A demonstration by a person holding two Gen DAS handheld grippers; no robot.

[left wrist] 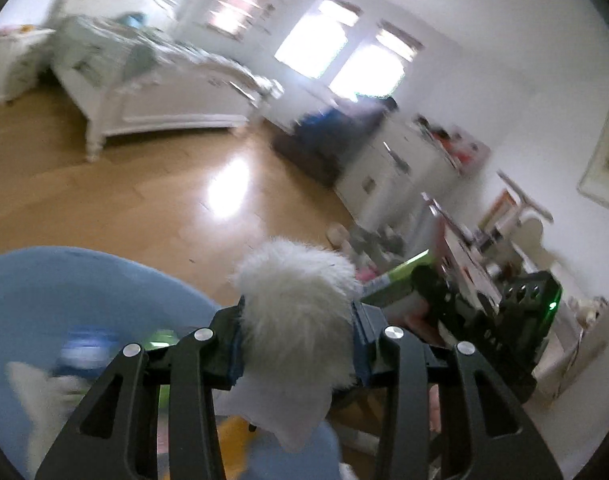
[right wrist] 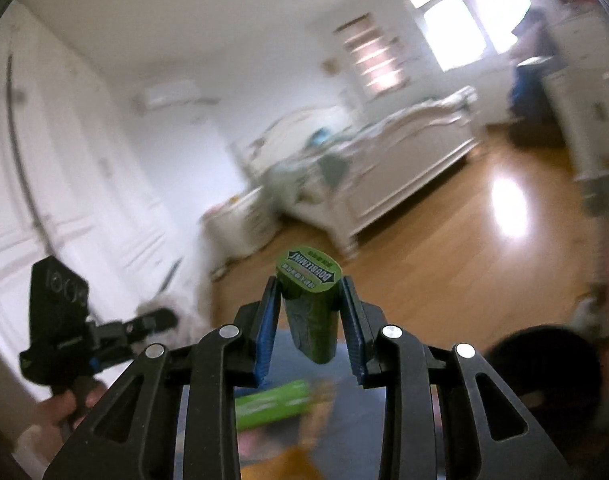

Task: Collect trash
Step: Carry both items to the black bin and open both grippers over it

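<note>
Between the left gripper (left wrist: 296, 344) pads — soft, light tissue wad (left wrist: 294, 312), squished; right gripper (right wrist: 309, 320) pinches a stiff gum bottle (right wrist: 310, 312) mid-body.

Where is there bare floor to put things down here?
The wood floor is bare between the bed and the dresser, around the bright glare. It is crowded at the right wall, where toys and boxes pile beside the dresser.

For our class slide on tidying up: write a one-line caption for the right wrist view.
Right hand-held gripper grips a green gum container above a bedroom's wooden floor.
</note>
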